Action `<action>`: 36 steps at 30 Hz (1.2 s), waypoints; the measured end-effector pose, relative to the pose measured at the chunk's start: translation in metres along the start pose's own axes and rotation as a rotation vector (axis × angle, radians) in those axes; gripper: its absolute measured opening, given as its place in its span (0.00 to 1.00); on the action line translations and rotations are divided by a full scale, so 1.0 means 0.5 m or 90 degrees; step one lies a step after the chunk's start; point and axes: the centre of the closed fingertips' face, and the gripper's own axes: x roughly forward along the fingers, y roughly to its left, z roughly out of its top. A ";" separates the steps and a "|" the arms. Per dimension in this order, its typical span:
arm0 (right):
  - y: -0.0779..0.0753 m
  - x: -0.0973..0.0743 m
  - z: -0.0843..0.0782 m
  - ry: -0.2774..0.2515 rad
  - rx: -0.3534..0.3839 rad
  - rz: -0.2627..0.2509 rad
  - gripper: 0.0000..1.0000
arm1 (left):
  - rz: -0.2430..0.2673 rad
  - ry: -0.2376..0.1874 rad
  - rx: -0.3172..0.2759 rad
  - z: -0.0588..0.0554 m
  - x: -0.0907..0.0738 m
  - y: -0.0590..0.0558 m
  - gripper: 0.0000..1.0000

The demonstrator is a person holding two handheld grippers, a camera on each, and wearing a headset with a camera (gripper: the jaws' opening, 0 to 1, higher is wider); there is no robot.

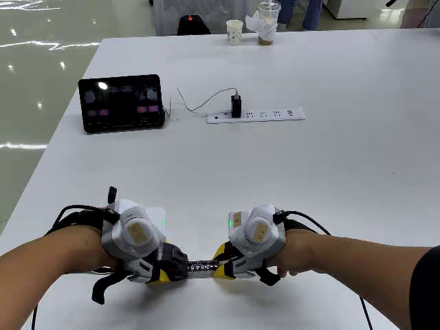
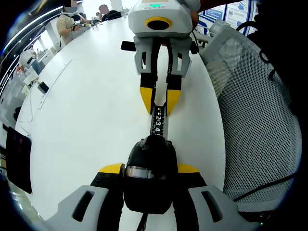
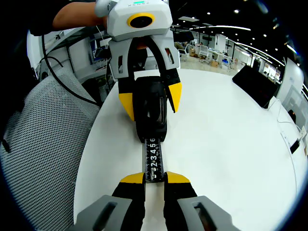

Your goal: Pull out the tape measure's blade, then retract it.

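Broad white desk, dark tablet far left, white power strip with plugged charger, paper cup and plastic cup at far edge, glossy pale floor, grey mesh chair, bright ceiling lights

The tape measure has a glossy black plastic case; the table is smooth matt white; the chair is grey mesh cloth.

White bench, bare over most of its top.
Black tablet, propped, screen lit, far left.
White power strip, mid-bench; black adapter plugged in, thin cable trailing towards the tablet.
Paper cup and clear plastic cup, far edge, close together.
Grey mesh chair beside the bench.
Glossy floor.
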 end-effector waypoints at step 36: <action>-0.002 -0.026 -0.028 0.006 -0.001 -0.002 0.10 | 0.003 -0.003 -0.002 0.000 0.000 0.001 0.34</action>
